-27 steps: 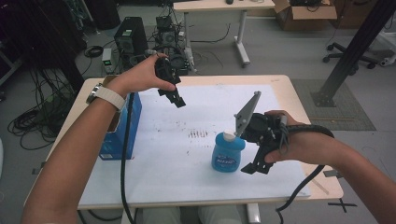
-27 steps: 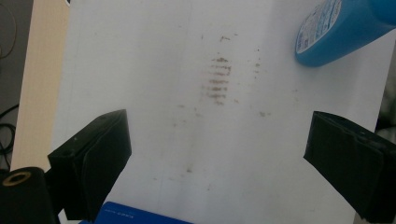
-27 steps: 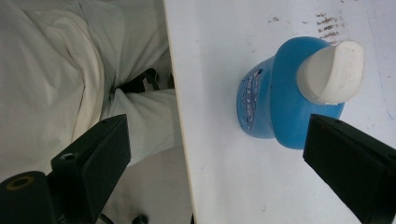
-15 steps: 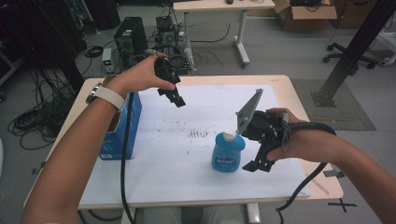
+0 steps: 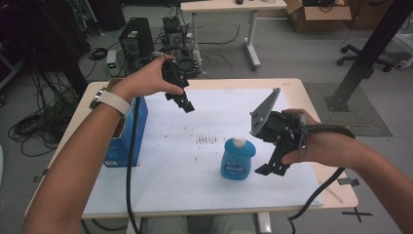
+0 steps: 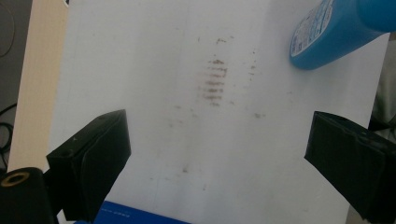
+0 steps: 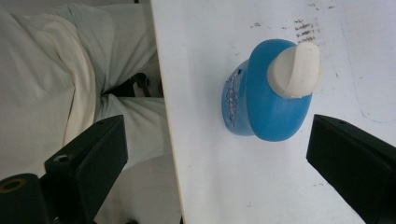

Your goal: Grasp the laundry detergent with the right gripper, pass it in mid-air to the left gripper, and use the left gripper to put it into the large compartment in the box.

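- The right claw (image 5: 272, 168) hangs above the near right part of the table (image 5: 204, 195), released, jaws wide and holding nothing.
- The bottle (image 5: 237, 157) stands upright on the table just left of that claw, apart from it; in the right gripper view the bottle (image 7: 266, 93) lies ahead between the jaws, untouched, its white cap (image 7: 294, 69) on.
- A blue box (image 5: 127, 136) stands at the table's left edge.
- The left claw (image 5: 184, 103) hovers over the far left part, released and holding nothing, well apart from the bottle.
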A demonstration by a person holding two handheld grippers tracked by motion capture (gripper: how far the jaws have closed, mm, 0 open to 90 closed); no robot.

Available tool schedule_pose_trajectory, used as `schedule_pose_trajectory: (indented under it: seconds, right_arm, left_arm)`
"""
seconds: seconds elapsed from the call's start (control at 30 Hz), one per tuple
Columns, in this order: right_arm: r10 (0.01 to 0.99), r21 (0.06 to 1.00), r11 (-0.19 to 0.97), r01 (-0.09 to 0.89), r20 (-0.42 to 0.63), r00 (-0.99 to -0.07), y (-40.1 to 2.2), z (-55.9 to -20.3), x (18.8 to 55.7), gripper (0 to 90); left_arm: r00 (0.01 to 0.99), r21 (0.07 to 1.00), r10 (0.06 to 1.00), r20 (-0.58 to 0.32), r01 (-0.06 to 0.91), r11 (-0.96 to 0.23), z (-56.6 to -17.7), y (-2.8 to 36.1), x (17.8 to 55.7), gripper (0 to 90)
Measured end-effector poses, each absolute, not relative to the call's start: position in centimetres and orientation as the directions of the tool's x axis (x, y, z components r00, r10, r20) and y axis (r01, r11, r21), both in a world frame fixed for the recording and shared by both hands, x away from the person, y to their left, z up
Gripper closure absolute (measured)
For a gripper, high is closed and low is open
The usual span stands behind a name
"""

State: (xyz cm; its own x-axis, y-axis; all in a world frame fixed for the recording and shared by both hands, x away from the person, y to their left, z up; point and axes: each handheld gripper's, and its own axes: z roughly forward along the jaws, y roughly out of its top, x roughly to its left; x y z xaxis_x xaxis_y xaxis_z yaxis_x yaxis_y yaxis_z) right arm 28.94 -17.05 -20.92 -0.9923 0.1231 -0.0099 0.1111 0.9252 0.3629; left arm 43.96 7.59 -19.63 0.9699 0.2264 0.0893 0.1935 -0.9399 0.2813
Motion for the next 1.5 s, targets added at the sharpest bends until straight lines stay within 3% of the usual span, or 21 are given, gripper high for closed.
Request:
schedule_pose_trajectory:
  seconds: [0.43,1.5]
  right_arm:
    - [0.155,0.388,0.914,0.115,-0.072,-0.985,-18.0,-20.7,29.8,4.0]
    - [0.223,0.464,0.866,0.184,-0.029,-0.974,-21.0,-24.5,32.3,4.4]
  left_arm:
    - [0.969,0.289,0.228,0.096,0.192,-0.938,-19.6,7.6,43.8,7.0]
    - [0.969,0.286,0.224,0.103,0.187,-0.940,-19.6,7.5,43.7,7.1]
